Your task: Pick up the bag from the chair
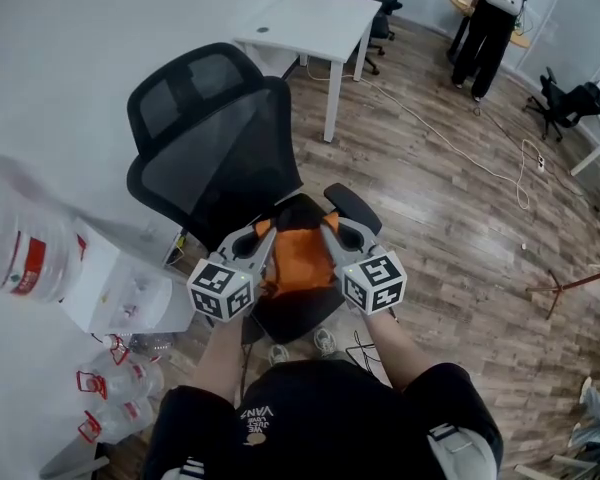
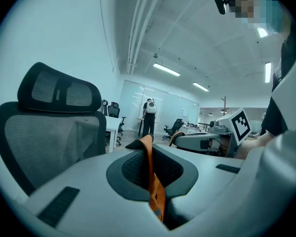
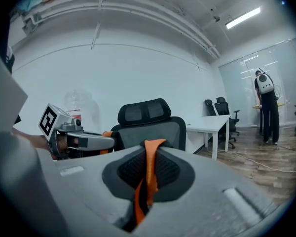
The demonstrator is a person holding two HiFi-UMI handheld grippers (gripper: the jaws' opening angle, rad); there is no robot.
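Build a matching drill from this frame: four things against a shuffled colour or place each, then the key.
1. bag
2. chair
3. desk
4. person

a. white, beyond the backrest
b. orange and black, over the seat
c. standing at the far end of the room
d. black mesh, beside the white wall

Pairs: 1-b, 2-d, 3-a, 4-c

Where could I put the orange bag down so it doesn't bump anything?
Set the orange-and-black bag on the brown wood floor right of the black mesh chair; it is bare there. The white desk behind looks almost bare too. Left of the chair is crowded with clear water bottles.
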